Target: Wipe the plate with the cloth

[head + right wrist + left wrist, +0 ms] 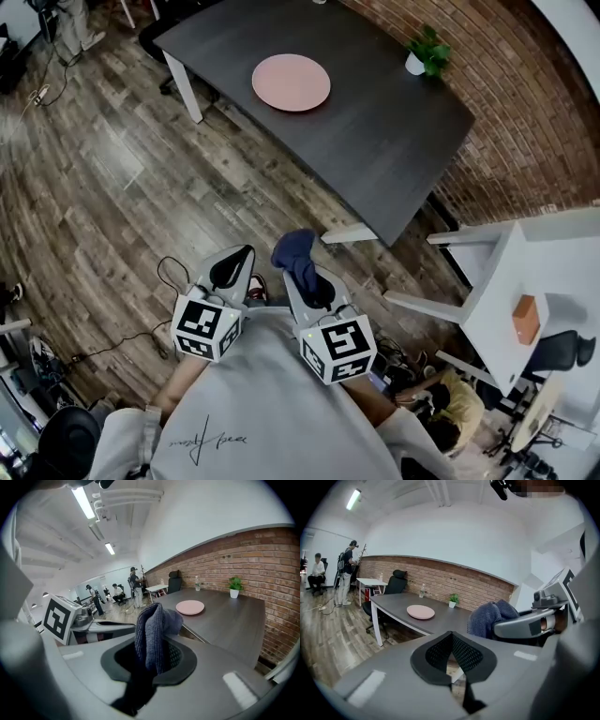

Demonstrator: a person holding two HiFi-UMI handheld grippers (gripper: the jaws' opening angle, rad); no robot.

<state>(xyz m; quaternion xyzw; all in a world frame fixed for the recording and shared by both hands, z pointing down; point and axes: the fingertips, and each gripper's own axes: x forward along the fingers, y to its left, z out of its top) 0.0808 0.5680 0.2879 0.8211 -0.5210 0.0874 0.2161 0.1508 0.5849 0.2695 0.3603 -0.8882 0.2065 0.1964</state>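
The left tool point(234, 267) has its jaws together on nothing; beside it the right tool point(314, 286) is clamped on the dark blue cloth point(295, 251). Well ahead of both, past plank floor point(112, 187), the pink plate point(291, 82) lies on the dark surface point(375, 131), a potted plant point(427, 52) and brick wall point(525, 112) farther right.

Dark table point(394, 141), pink plate point(291, 82) flat on it, small potted plant point(427, 52) near its wall-side edge
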